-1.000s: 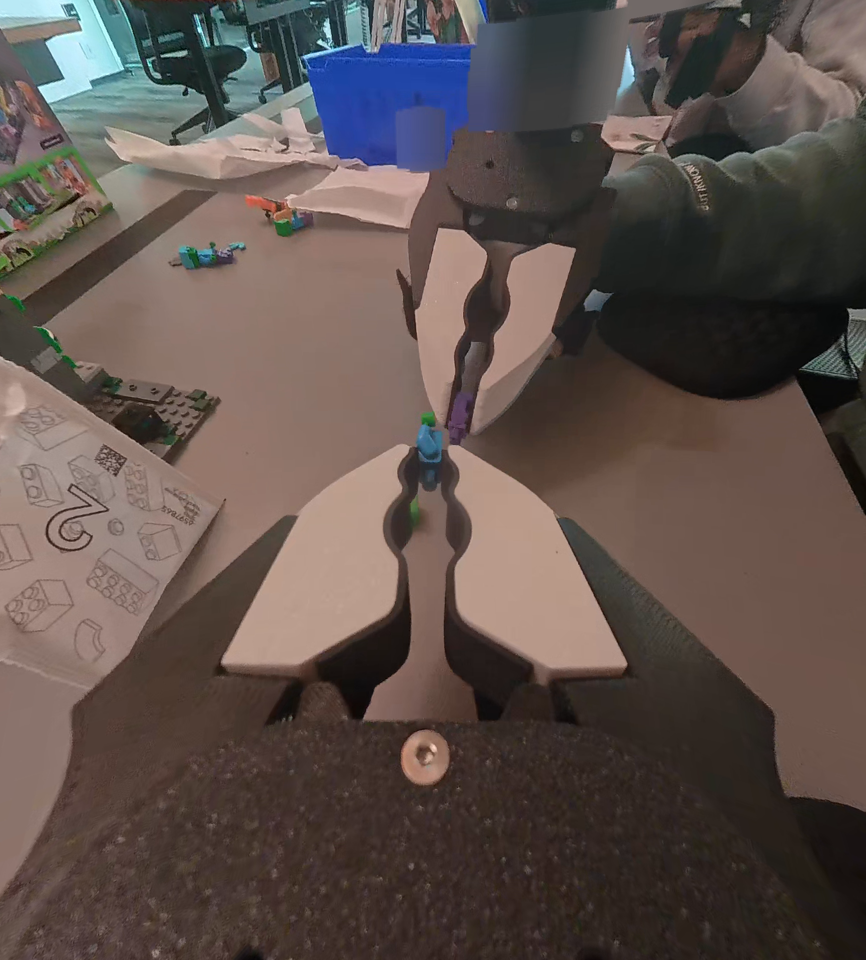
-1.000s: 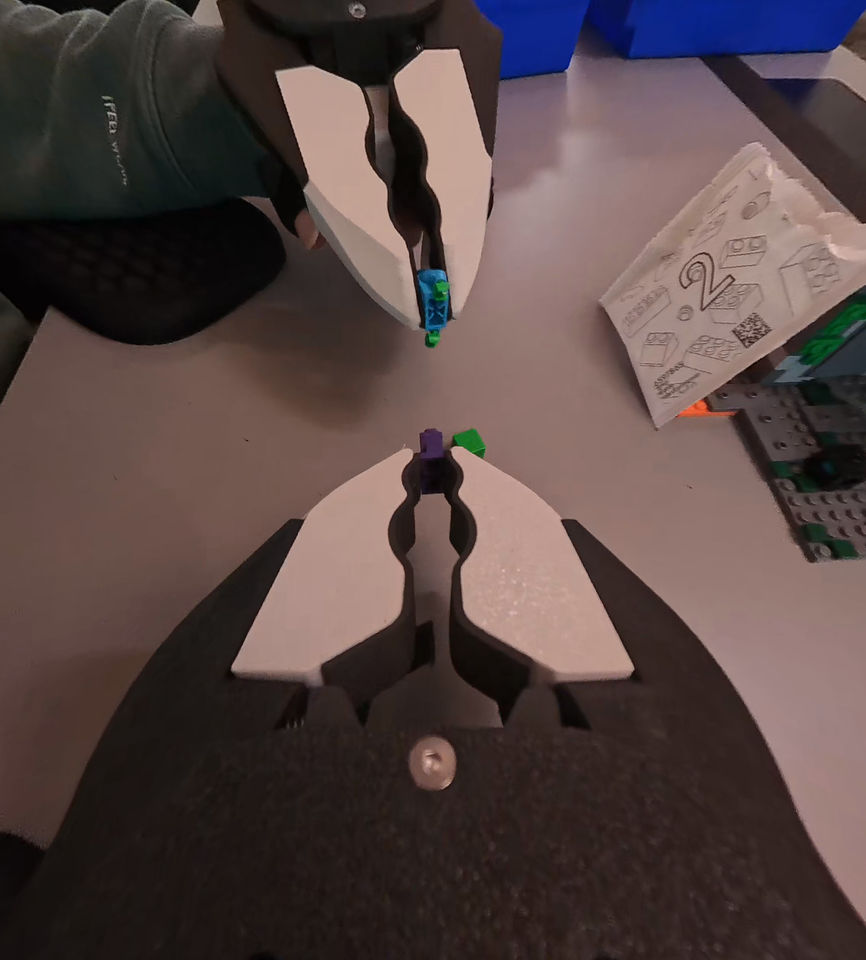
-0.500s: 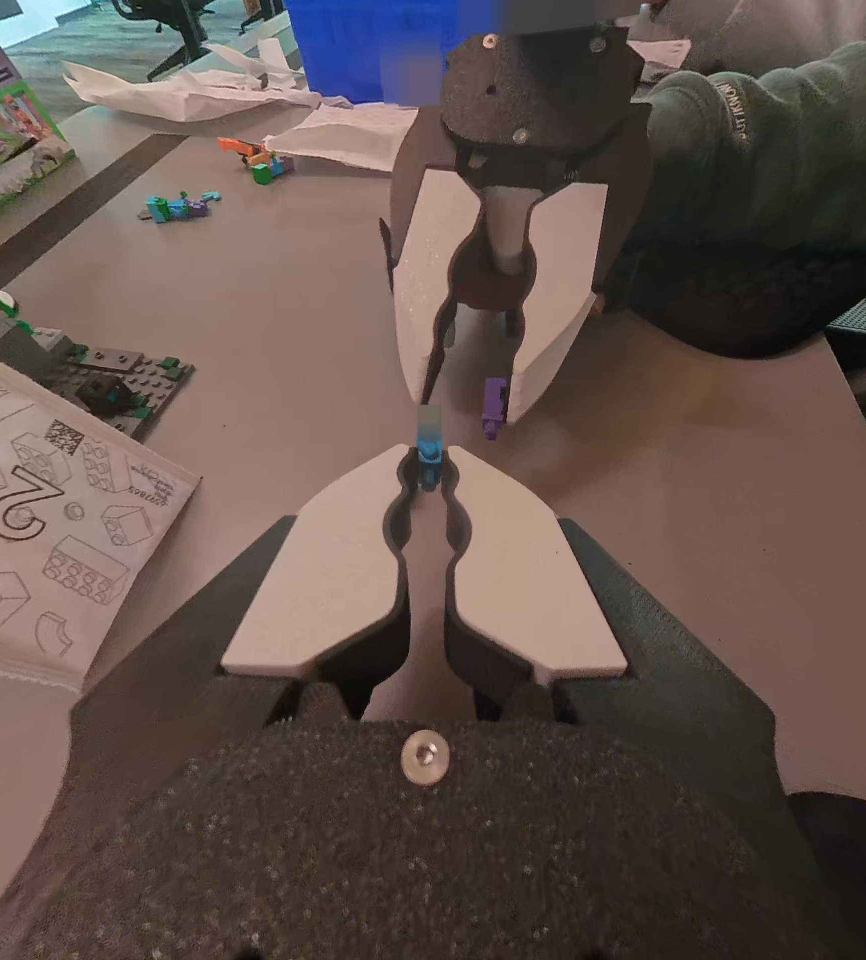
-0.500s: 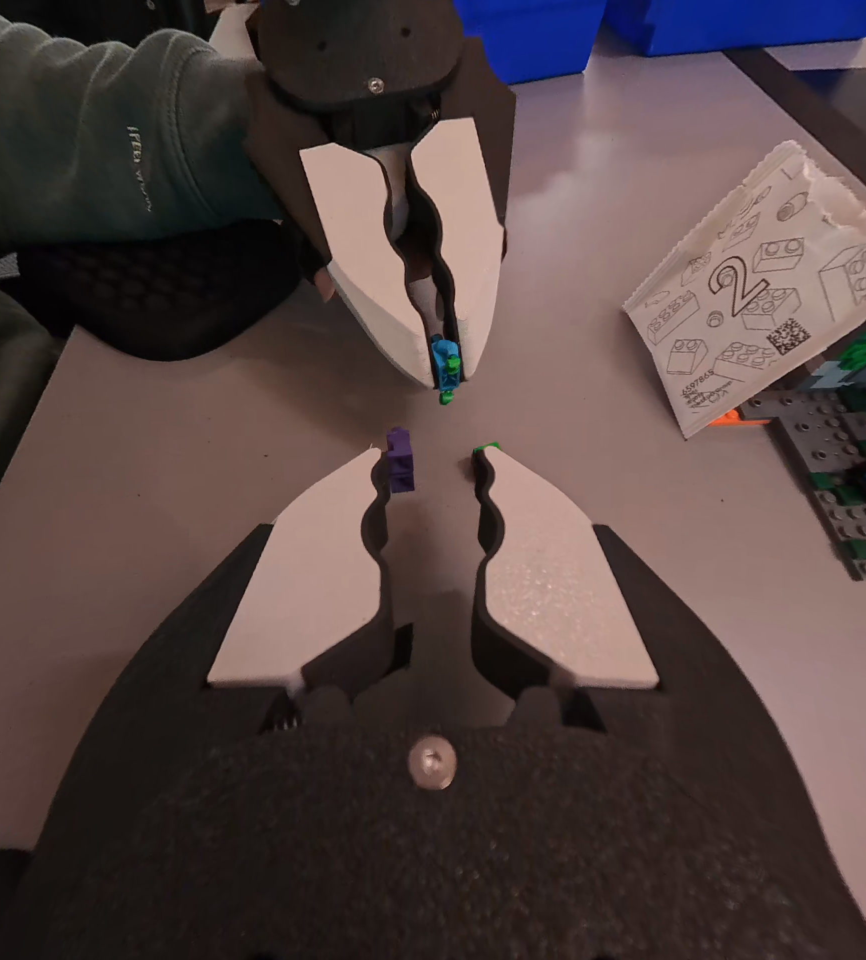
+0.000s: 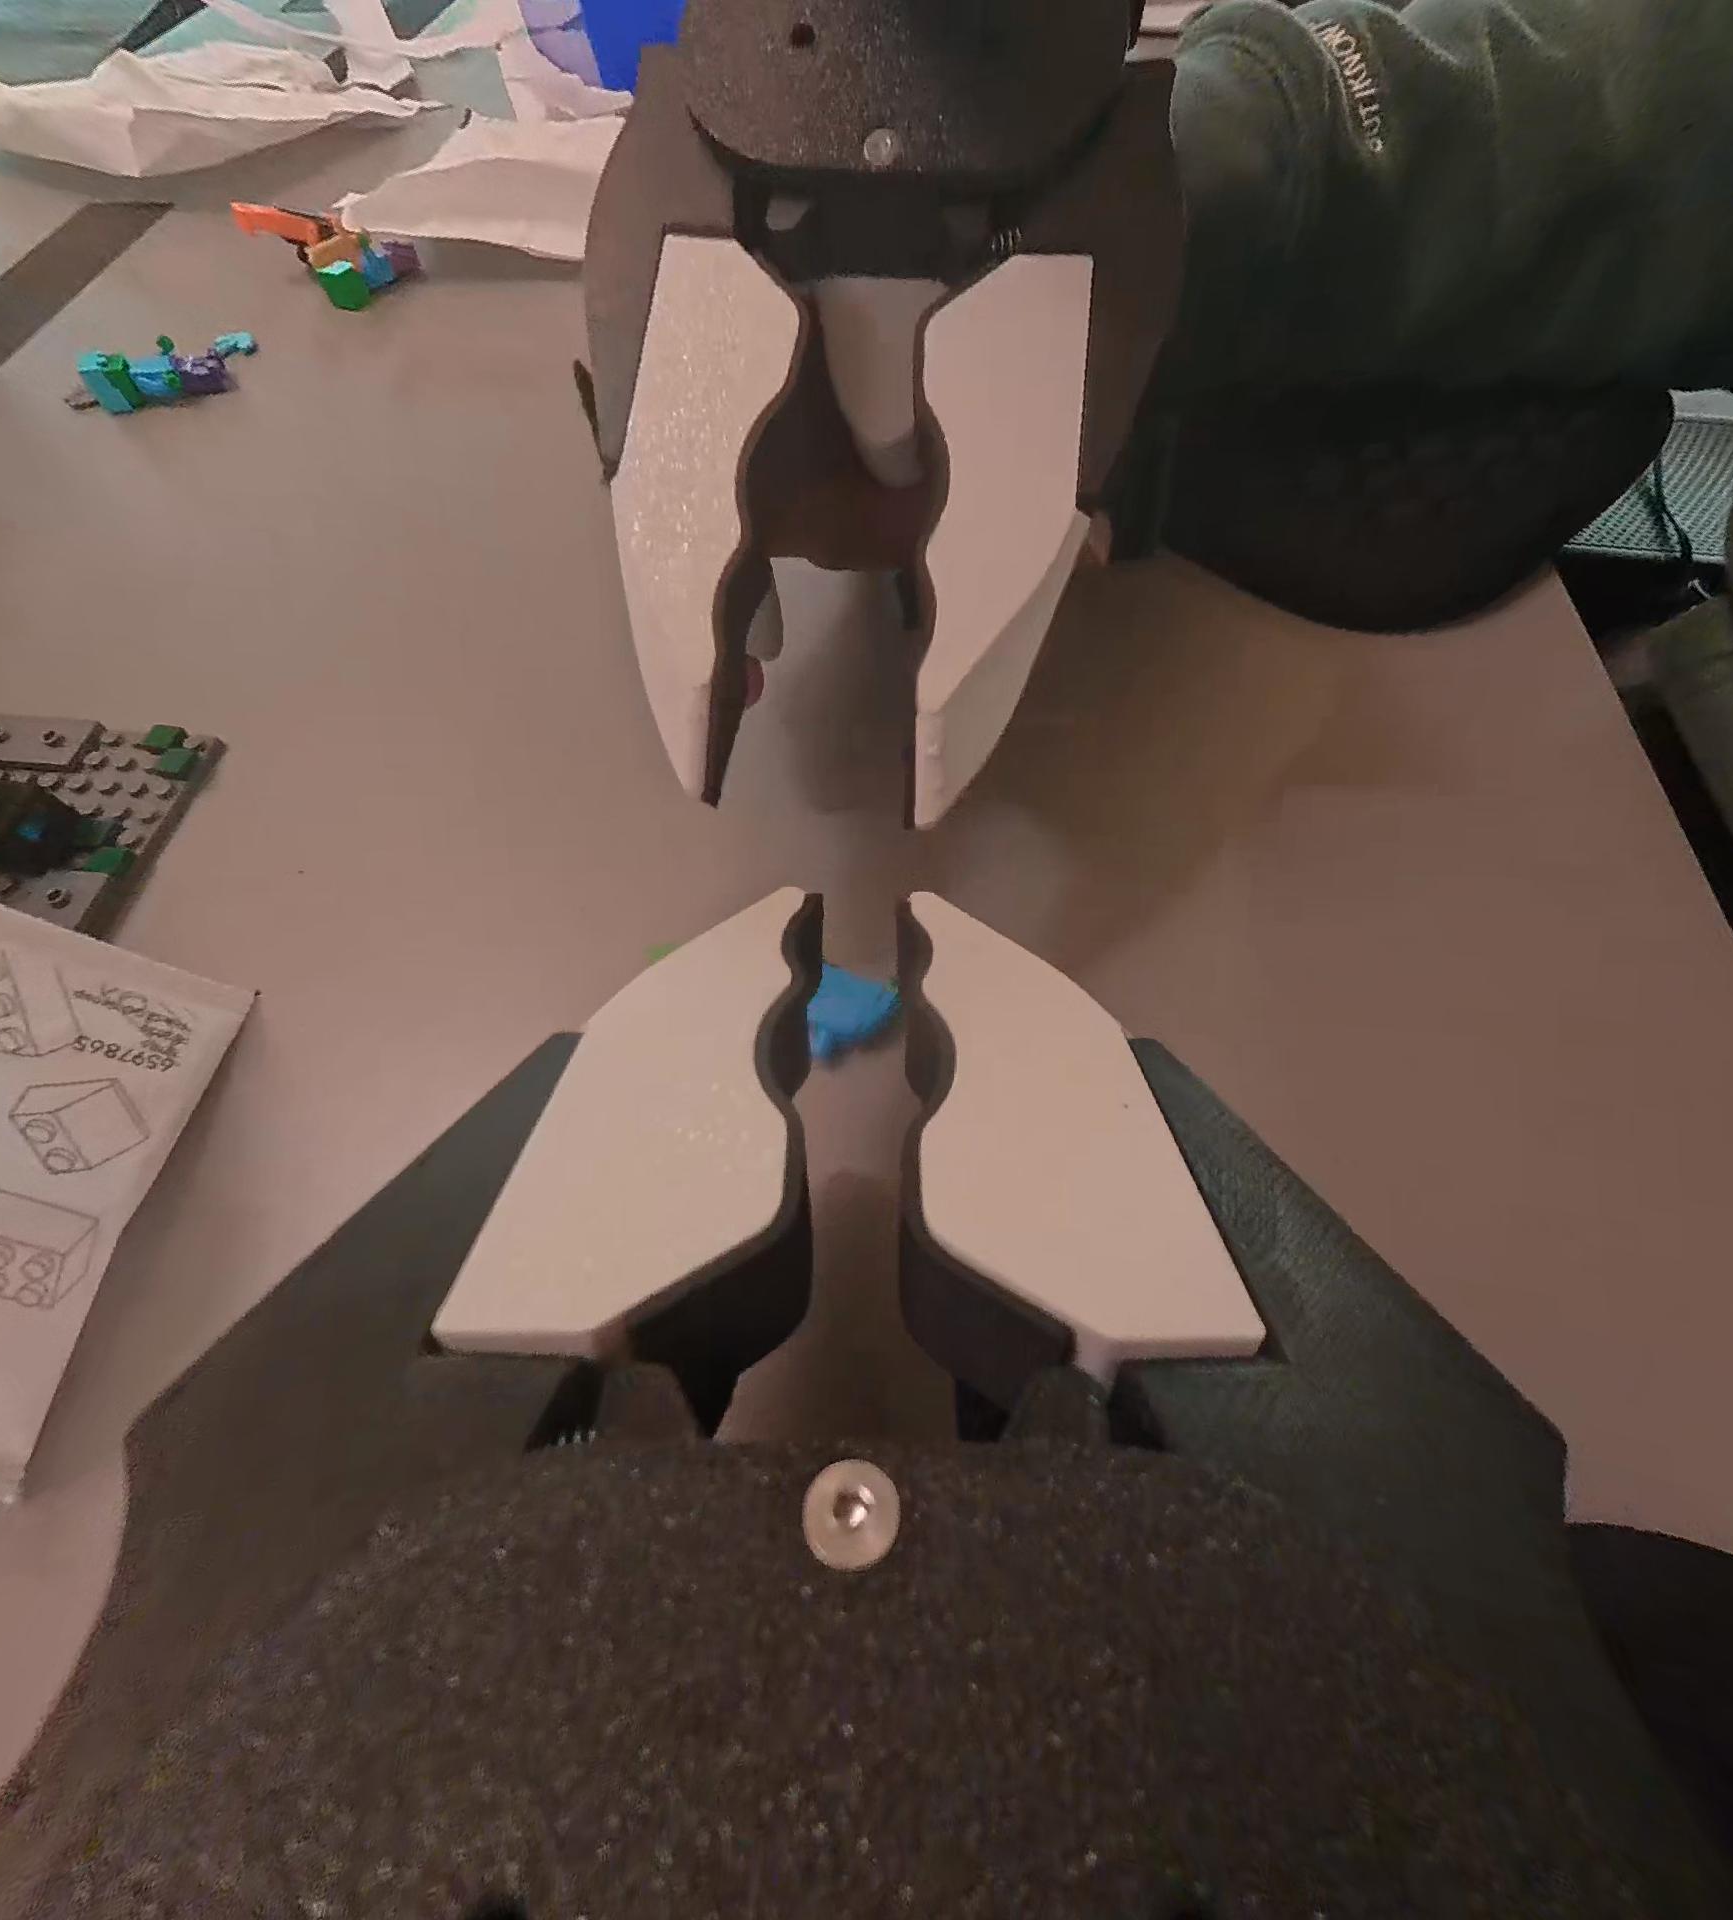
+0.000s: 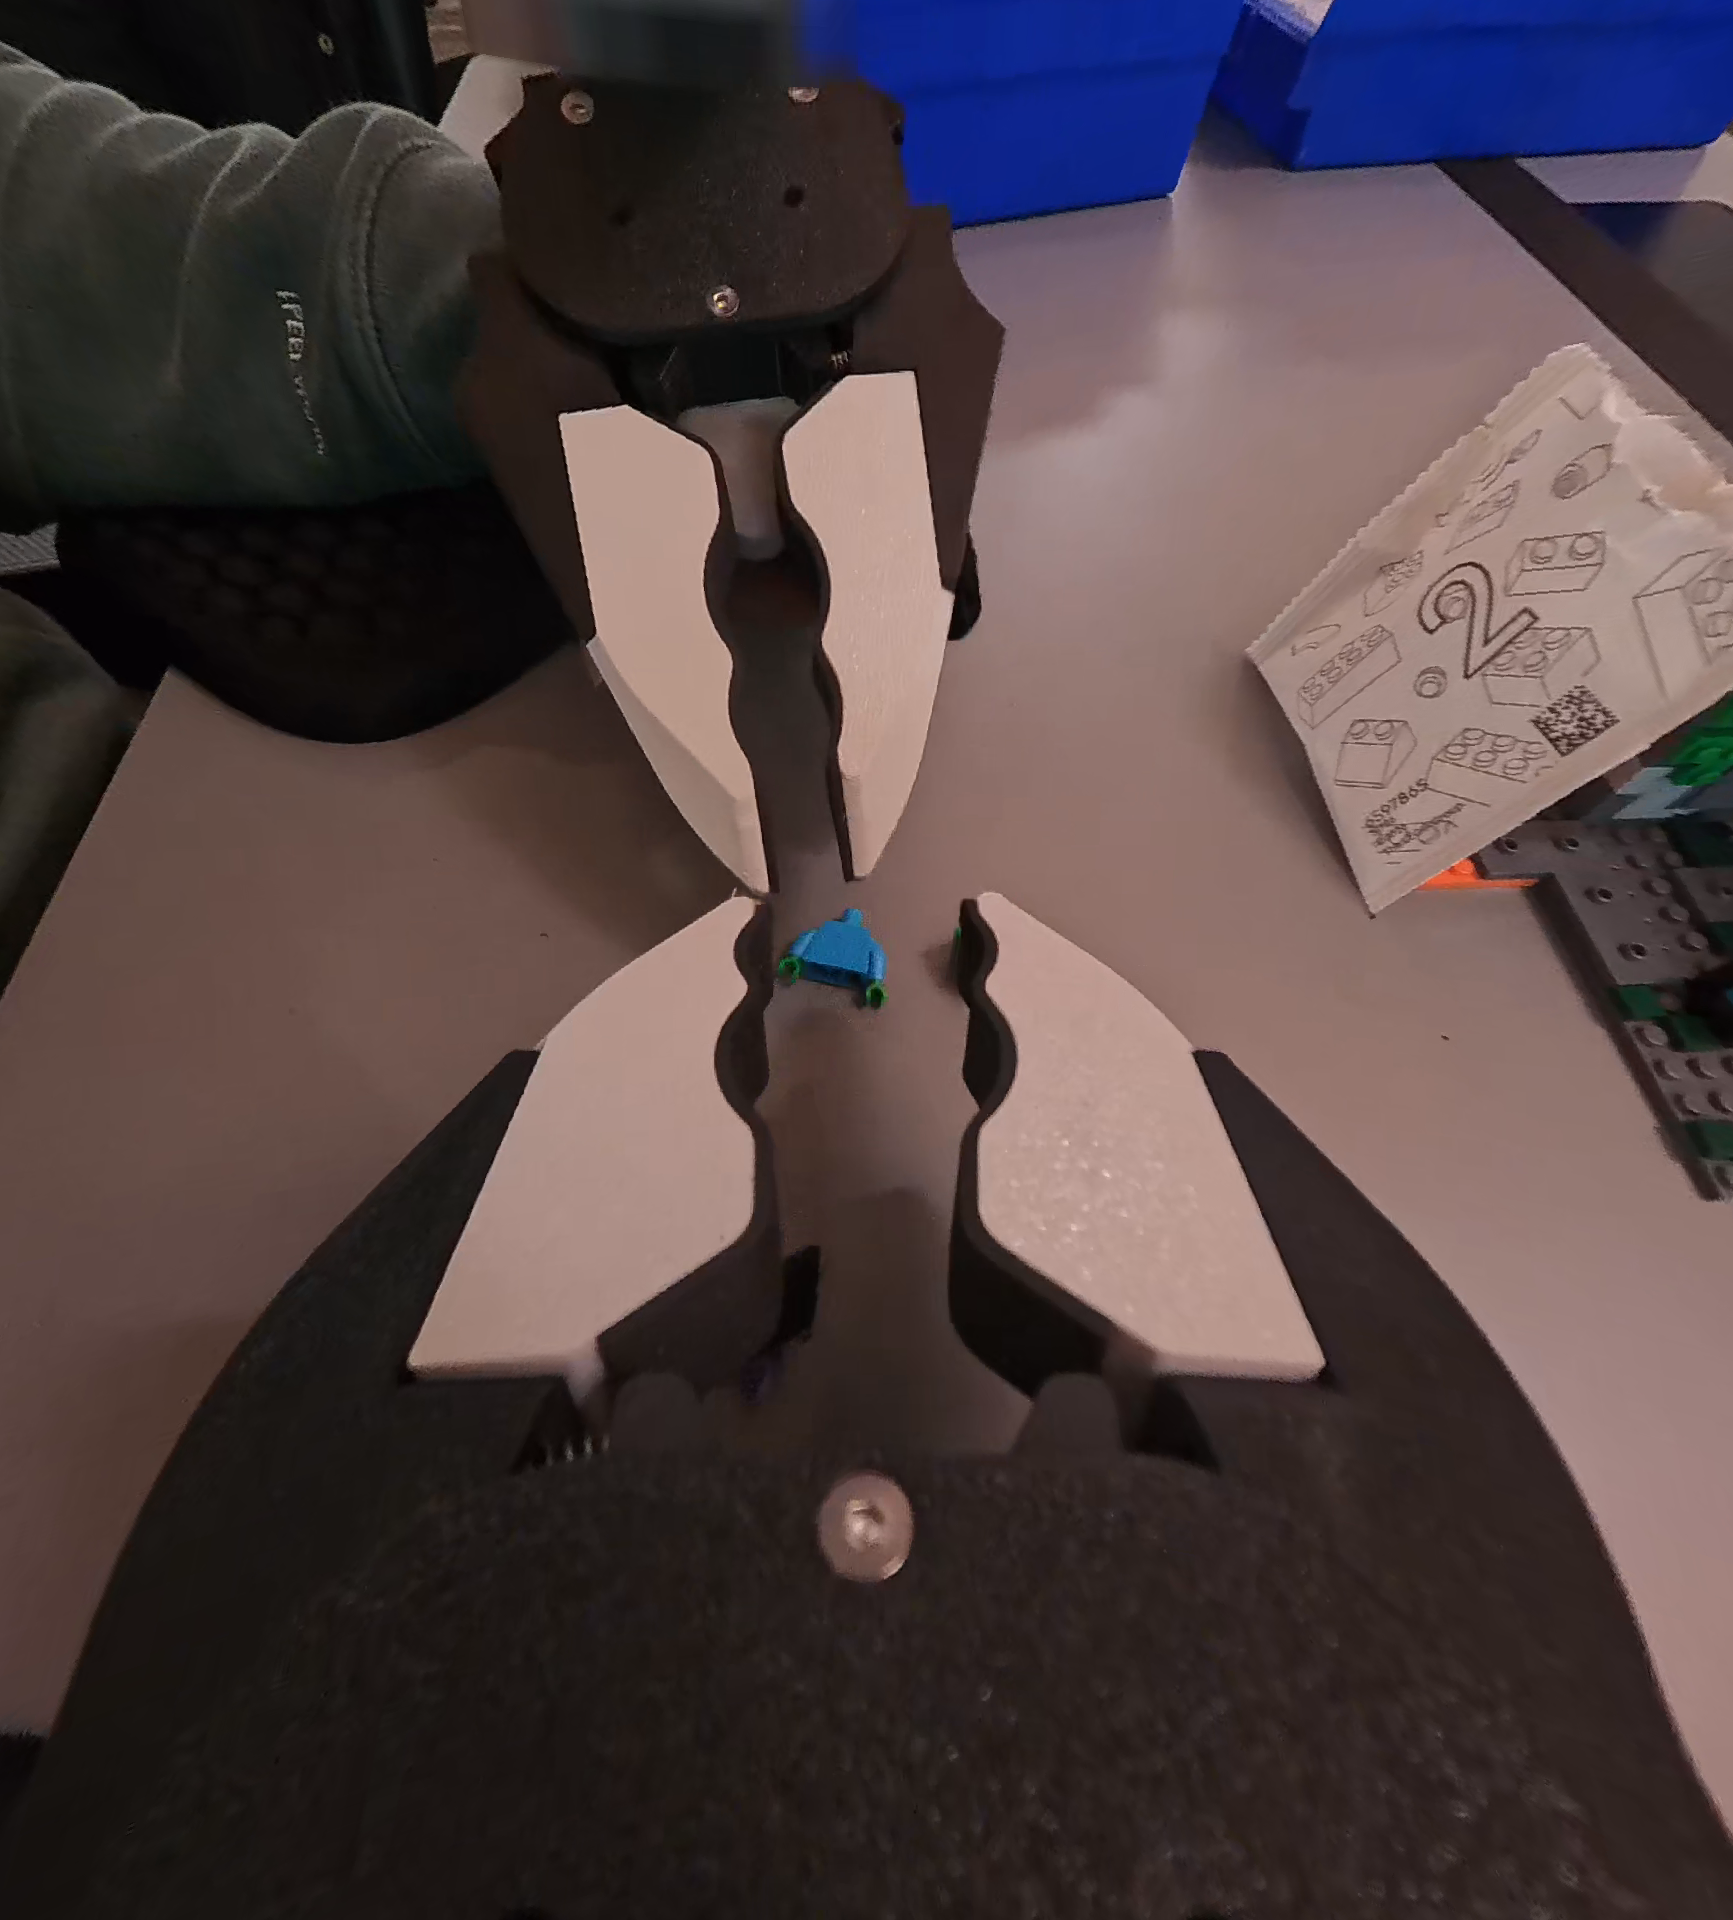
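A blue minifigure torso with green hands (image 6: 834,956) lies flat on the grey table (image 6: 1101,623). My left gripper (image 5: 860,904) is slightly open and holds nothing; through its gap I see the torso (image 5: 846,1013) on the table below. My right gripper (image 6: 862,904) is wide open and empty, with the torso lying loose between its fingertips. The two grippers face each other, tips almost meeting: the right gripper shows in the left wrist view (image 5: 815,810), the left gripper in the right wrist view (image 6: 805,878). A small green piece (image 6: 957,935) sits by the right gripper's right fingertip.
A white printed paper bag (image 6: 1496,644) and a grey baseplate build (image 6: 1693,997) lie to the right gripper's right. Blue bins (image 6: 1049,104) stand at the back. Small brick clusters (image 5: 161,369) and crumpled paper (image 5: 166,104) lie far left. A person's green sleeve (image 6: 166,301) holds the left gripper. The tips of both grippers are at nearly the same place. The grey baseplate build (image 6: 1693,997) is about 20 cm from both grippers' fingertips. It is also in sight in the left wrist view (image 5: 55,861).
My right gripper opened and the purple piece left its grasp. My left gripper opened a little and the blue torso left it for the table. The grippers moved closer together.
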